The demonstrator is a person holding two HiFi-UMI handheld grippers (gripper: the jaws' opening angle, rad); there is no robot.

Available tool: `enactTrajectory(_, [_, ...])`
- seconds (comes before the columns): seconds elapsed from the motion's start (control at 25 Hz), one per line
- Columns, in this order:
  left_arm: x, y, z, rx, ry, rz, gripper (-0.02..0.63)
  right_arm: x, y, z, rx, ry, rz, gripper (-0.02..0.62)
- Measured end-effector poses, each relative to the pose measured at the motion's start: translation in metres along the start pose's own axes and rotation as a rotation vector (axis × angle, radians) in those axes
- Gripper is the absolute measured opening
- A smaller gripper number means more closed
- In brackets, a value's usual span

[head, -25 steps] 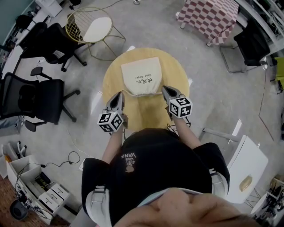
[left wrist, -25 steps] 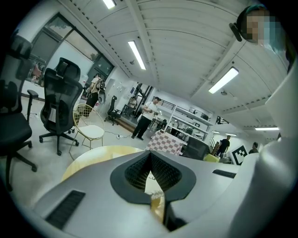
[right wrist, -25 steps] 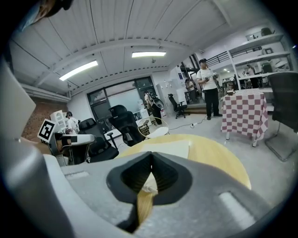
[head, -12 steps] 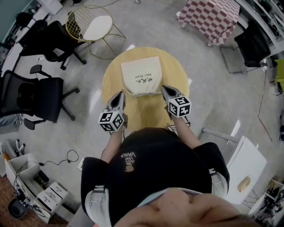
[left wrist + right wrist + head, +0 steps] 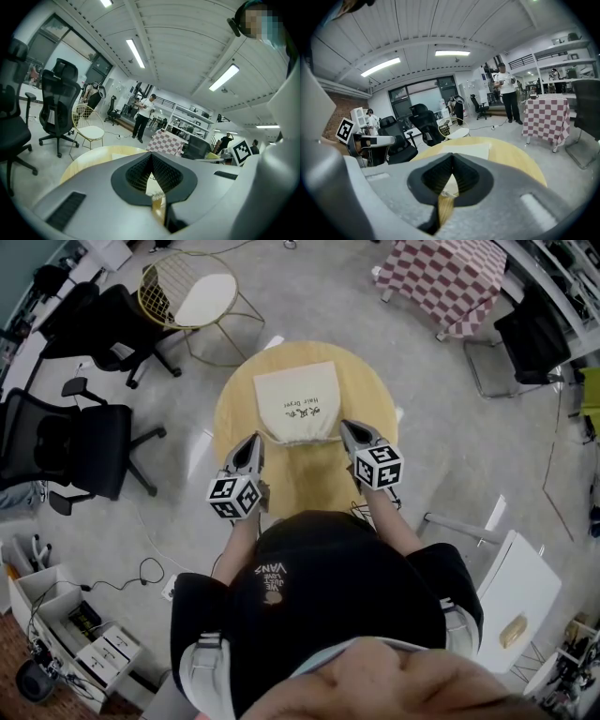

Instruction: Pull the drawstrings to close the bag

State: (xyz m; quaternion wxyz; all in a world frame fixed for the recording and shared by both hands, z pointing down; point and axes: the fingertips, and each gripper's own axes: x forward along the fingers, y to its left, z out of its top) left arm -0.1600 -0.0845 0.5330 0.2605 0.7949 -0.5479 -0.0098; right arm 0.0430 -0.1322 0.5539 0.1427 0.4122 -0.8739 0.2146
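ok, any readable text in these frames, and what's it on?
"Hair Dryer": on the cream bag, upside down from the head view; the characters beside it are too small to read.
"VANS": on the person's black top; the smaller print beside it is unreadable.

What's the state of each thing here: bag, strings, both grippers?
bag: flat on the table, mouth end toward the person, mouth wide, not cinched.
drawstrings: out at both near corners, running to the gripper tips.
left gripper: jaws together, apparently clamping a drawstring.
right gripper: jaws together, apparently clamping a drawstring.
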Motion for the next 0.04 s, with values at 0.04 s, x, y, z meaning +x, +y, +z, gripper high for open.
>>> enactTrajectory(0.04, [0.0004, -0.0006, 0.0003, 0.000, 0.000, 0.000, 0.011, -0.0003, -0.0001, 0.0010, -0.001, -0.001, 0.001, -0.003])
